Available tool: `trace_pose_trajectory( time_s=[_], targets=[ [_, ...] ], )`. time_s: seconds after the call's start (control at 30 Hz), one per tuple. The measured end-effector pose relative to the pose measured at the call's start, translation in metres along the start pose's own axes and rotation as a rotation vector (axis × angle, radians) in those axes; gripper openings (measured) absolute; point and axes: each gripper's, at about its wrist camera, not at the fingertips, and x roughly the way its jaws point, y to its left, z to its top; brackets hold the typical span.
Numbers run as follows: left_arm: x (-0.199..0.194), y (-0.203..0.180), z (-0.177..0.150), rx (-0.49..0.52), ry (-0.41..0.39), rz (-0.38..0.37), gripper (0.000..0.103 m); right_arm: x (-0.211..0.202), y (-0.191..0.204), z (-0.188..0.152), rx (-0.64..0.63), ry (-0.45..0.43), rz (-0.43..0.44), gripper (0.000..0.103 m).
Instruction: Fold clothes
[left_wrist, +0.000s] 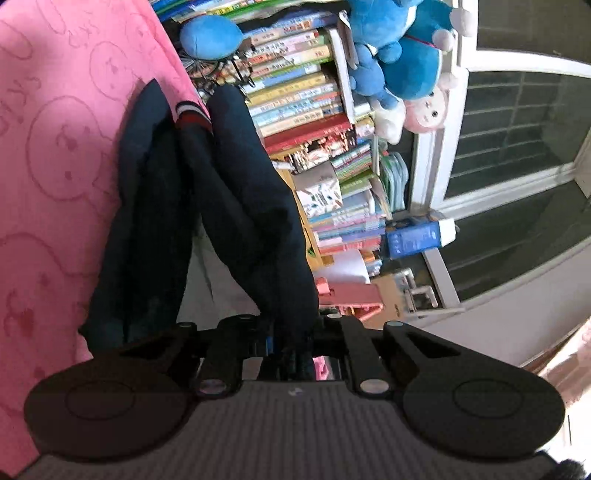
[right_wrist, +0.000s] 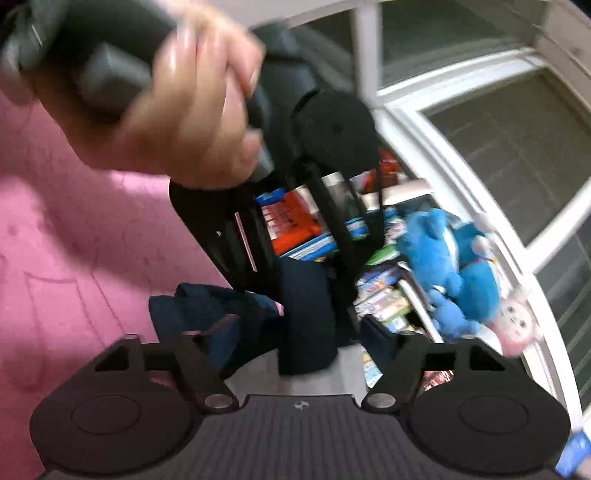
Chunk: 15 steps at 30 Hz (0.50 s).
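So the dark navy garment (left_wrist: 207, 206) is bunched up and hanging off the left hand-held gripper (left_wrist: 291, 347), whose jaws are pinched shut on a fold of it right at the near end. From there the cloth trails away over the pink sheet (left_wrist: 55, 166), with a red-white-striped cuff (left_wrist: 190, 114) showing at the far end. My guess is it's held by one edge like that so the rest can drape straight before being laid down for a fold.

The right hand-held gripper (right_wrist: 299, 339) stands with its jaws wide apart, a strip of the same navy fabric (right_wrist: 306, 317) between them but nothing pressing on it as far as I can see, so that side looks let go. It points roughly level, straight at the other tool. In the right wrist view a bare hand (right_wrist: 184, 110) wraps the left gripper's handle, up top and blurry.

Far behind: stacked books (left_wrist: 303, 99) and blue plush toys (left_wrist: 402, 48) by a window (left_wrist: 517, 147).
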Motion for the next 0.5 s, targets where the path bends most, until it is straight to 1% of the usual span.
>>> trace_pose_trajectory(
  time_s=[0.03, 0.07, 0.1, 0.13, 0.17, 0.23, 0.27, 0.3, 0.33, 0.37, 0.4, 0.43, 0.47, 0.5],
  targets=[
    [-0.001, 0.0, 0.0, 0.007, 0.006, 0.001, 0.013, 0.006, -0.001, 0.001, -0.002, -0.001, -0.008, 0.072],
    [-0.001, -0.001, 0.0, 0.014, 0.012, 0.003, 0.013, 0.014, -0.003, 0.003, 0.009, 0.003, -0.011, 0.069],
    [-0.003, -0.002, 0.001, 0.025, 0.004, 0.012, 0.01, 0.019, -0.008, 0.004, 0.033, 0.007, -0.004, 0.053],
    [-0.007, -0.002, 0.003, 0.023, -0.001, 0.018, 0.009, 0.023, -0.013, 0.005, 0.061, 0.012, 0.005, 0.047],
    [-0.008, -0.001, 0.005, 0.009, 0.005, 0.01, 0.008, 0.027, -0.018, 0.006, 0.089, 0.016, 0.014, 0.046],
    [-0.011, 0.0, 0.004, -0.002, 0.01, -0.012, 0.009, 0.025, -0.017, 0.006, 0.077, -0.002, 0.001, 0.046],
    [-0.013, 0.0, 0.004, -0.002, 0.009, -0.019, 0.015, 0.024, -0.016, 0.005, 0.071, -0.009, -0.011, 0.046],
    [-0.016, 0.001, 0.001, 0.002, -0.004, -0.033, 0.02, 0.023, -0.014, 0.003, 0.066, -0.016, -0.024, 0.048],
    [-0.02, 0.003, -0.002, -0.001, -0.011, -0.056, 0.032, 0.023, -0.014, 0.002, 0.075, -0.009, -0.038, 0.05],
    [-0.024, 0.007, -0.005, -0.022, -0.01, -0.101, 0.043, 0.025, -0.016, -0.001, 0.094, 0.009, -0.047, 0.05],
    [-0.027, 0.011, -0.007, -0.042, -0.009, -0.146, 0.048, 0.028, -0.018, -0.003, 0.114, 0.028, -0.053, 0.05],
    [-0.03, 0.014, -0.01, -0.066, -0.015, -0.174, 0.05, 0.03, -0.021, -0.006, 0.136, 0.04, -0.052, 0.042],
    [-0.034, 0.014, -0.01, -0.071, -0.043, -0.176, 0.05, 0.031, -0.023, -0.008, 0.155, 0.044, -0.05, 0.035],
    [-0.038, 0.015, -0.01, -0.076, -0.071, -0.179, 0.05, 0.031, -0.024, -0.009, 0.168, 0.049, -0.042, 0.019]
  ],
)
